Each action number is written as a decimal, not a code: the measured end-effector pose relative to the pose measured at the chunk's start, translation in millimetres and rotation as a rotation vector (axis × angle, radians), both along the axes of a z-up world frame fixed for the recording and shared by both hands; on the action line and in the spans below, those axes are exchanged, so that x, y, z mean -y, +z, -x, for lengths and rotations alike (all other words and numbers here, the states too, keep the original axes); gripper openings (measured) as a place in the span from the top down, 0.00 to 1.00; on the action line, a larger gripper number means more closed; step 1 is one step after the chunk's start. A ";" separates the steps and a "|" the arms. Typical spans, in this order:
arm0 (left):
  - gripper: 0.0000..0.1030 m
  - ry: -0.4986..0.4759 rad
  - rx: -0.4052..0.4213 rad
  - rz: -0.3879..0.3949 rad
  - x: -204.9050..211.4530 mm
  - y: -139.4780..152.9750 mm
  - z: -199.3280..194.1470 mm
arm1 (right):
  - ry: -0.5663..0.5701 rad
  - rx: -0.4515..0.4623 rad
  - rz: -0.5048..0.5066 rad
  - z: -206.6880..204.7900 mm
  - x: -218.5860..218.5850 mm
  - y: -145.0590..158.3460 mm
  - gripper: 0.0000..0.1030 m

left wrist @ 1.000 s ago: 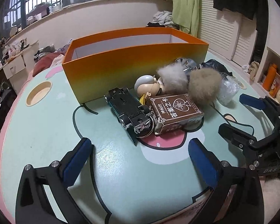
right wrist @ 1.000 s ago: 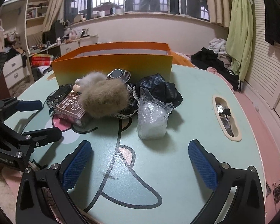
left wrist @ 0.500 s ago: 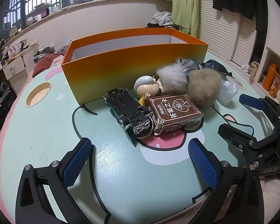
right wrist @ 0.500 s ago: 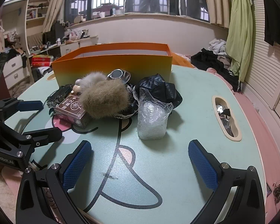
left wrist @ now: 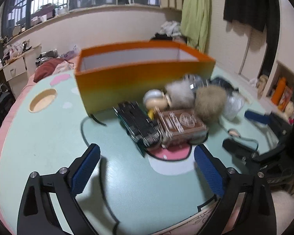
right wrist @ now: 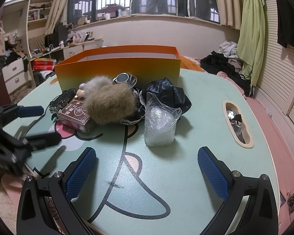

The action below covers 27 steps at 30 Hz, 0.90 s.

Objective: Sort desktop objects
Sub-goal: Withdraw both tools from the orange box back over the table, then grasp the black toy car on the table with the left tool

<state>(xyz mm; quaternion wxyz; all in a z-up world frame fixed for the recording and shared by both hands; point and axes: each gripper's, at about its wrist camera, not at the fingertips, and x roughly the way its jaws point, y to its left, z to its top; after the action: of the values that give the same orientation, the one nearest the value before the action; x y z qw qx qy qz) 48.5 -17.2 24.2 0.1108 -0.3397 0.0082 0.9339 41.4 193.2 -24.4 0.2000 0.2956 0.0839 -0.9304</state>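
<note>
- The left gripper (left wrist: 146, 163) hovers over the mint-green table (left wrist: 49, 137), its blue-padded jaws spread wide and holding nothing.
- Straight ahead of those jaws lies a black toy car (left wrist: 138, 122), touching the brown card box (left wrist: 181, 124) just to its right.
- Beyond the card box, a tan fur pompom (left wrist: 210, 101) and a grey fur pompom (left wrist: 179, 95) sit against a small figurine head (left wrist: 155, 99).
- The orange box (left wrist: 143, 78) stands open-topped behind the pile, beyond the car; this view is motion-blurred.
- The right gripper (right wrist: 147, 166) also has its jaws wide apart and empty, above bare tabletop.
- Just ahead of them, between the jaw lines, a clear plastic bag (right wrist: 159, 125) stands upright; a crumpled black bag (right wrist: 166, 93) sits directly behind it, touching.
- Ahead and left of the right jaws, the tan pompom rests on the card box.
- A shiny metal dish (right wrist: 124, 78) sits behind the pompoms, near the orange box wall.
</note>
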 end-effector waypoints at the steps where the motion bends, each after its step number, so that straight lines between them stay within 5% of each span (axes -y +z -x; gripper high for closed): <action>1: 0.12 0.010 -0.013 -0.014 4.3 4.7 1.1 | -0.001 -0.001 0.001 -1.1 0.5 0.5 0.00; 8: 0.28 0.088 -0.009 -0.132 23.1 15.1 26.6 | -0.001 -0.002 0.001 -2.4 0.7 1.8 0.00; 14: 0.43 0.099 0.055 -0.136 14.6 -0.4 45.8 | -0.001 -0.002 0.001 -2.4 0.5 1.0 0.00; 23: 0.50 0.137 0.036 -0.002 18.5 -9.1 30.8 | -0.001 -0.003 0.001 -2.8 0.1 0.3 0.00; 27: 0.70 0.132 -0.036 0.079 8.2 -14.0 25.5 | -0.002 -0.005 0.000 -3.2 0.1 -0.2 0.00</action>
<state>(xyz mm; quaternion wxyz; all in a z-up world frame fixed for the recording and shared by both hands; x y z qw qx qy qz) 23.0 -25.5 10.2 0.0354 -0.3268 0.0246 0.9441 44.6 193.1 -24.6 0.1991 0.2935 0.0842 -0.9312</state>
